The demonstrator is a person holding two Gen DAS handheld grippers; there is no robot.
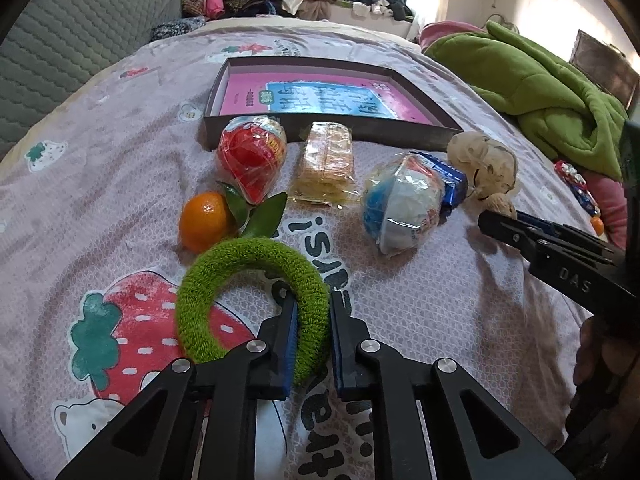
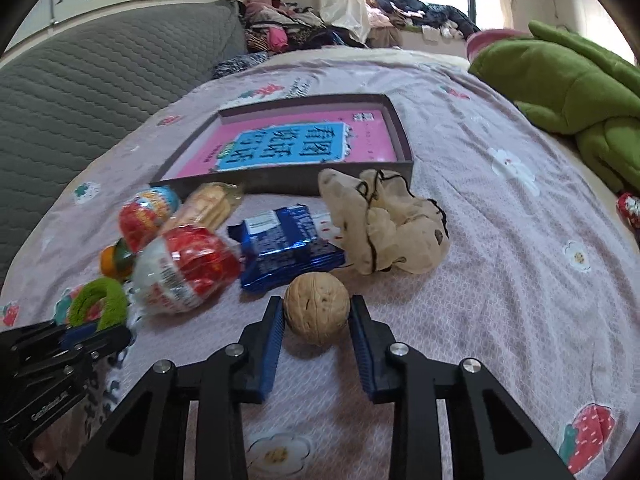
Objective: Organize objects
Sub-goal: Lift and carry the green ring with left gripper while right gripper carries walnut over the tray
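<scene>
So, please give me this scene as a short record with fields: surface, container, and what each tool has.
surface: bed sheet with strawberry print
container: shallow box, pink book inside
left tool: shut on green ring
right tool: pads against walnut
loose near box: orange, blue packet, beige cloth

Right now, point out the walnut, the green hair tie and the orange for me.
walnut (image 2: 317, 307): right wrist view, middle of its shell.
green hair tie (image 1: 256, 251): left wrist view, top of the fuzzy loop.
orange (image 1: 203, 221): left wrist view, middle of the peel.
</scene>
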